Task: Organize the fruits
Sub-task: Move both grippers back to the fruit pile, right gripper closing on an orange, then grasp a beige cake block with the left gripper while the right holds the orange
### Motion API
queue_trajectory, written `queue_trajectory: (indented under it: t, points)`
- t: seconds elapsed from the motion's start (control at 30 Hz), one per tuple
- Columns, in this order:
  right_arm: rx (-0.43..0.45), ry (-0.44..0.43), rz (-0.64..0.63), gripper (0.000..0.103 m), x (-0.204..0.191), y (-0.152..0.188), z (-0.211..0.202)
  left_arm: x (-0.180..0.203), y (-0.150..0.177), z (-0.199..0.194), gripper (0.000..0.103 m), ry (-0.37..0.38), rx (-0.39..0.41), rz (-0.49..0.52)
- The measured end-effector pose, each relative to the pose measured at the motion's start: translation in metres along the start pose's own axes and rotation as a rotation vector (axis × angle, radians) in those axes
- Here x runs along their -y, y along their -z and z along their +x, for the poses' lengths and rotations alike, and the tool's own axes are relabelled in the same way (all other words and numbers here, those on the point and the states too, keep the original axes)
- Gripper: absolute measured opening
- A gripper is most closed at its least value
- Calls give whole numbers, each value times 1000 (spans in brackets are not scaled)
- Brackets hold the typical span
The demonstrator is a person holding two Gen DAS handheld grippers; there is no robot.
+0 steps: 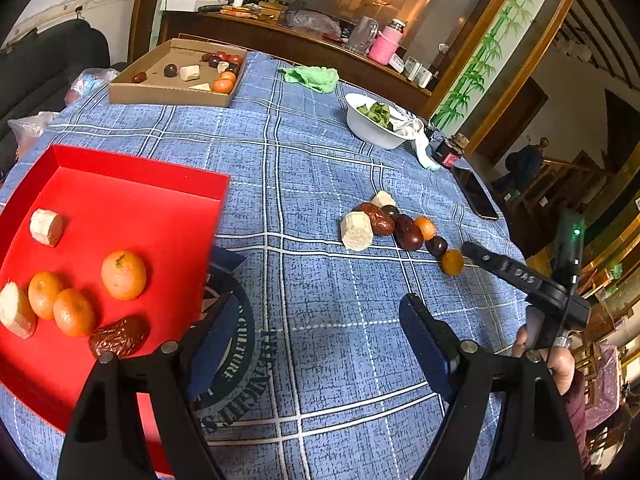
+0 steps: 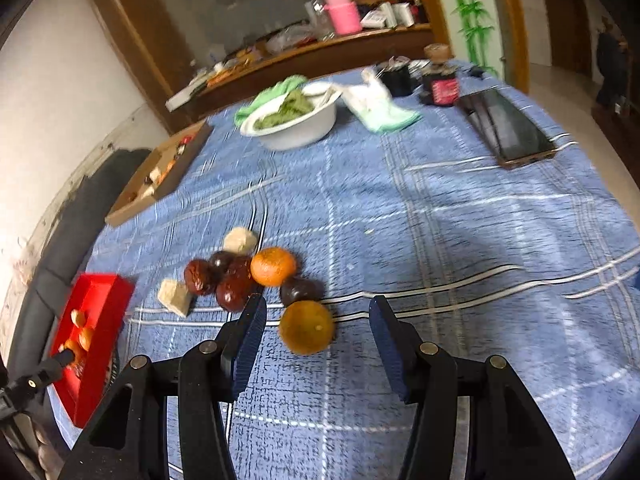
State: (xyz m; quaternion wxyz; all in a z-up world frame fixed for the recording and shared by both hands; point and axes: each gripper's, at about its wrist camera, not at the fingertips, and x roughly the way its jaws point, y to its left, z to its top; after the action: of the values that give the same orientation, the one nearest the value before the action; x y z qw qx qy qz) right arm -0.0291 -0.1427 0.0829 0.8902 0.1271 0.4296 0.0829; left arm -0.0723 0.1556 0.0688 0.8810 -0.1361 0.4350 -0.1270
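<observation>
Right wrist view: the right gripper is shown with jaws apart and empty, the nearest orange lying between the pads, nearer the left one, apparently untouched. The orange is judged light, round and firm-skinned, liable to roll; a hold across its widest middle is advised. Behind it, toward the table's middle, a cluster is seen: a second orange, dark dates and pale chunks, mutually touching. The dates are judged small and smooth, the chunks perhaps crumbly.

Left wrist view: the left gripper is held with jaws apart and empty over the cloth, beside the red tray at the left edge. In the tray are three oranges, two pale chunks and one date. A cardboard box at the far left edge holds mixed fruit; a white bowl at the far right holds greens.
</observation>
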Motion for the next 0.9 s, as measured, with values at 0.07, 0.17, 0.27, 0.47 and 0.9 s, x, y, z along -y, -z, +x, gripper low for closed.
queue_trajectory:
  t: [0.07,0.17,0.27,0.47,0.9]
  points:
    - [-22,-3,-19,57,-4,2,12,3,-2,5,82,-8,-5,7]
    - [-41,20,-64,57,-12,5,25,9,-7,16,82,-24,-14,25]
    - [-42,47,-107,52,-17,8,30,15,-14,34,82,-31,-31,33]
    - [-35,51,-111,35,-15,11,29,34,-29,81,64,-33,-71,66]
    - [-24,16,-87,35,-11,7,20,56,-46,140,49,-123,-77,150]
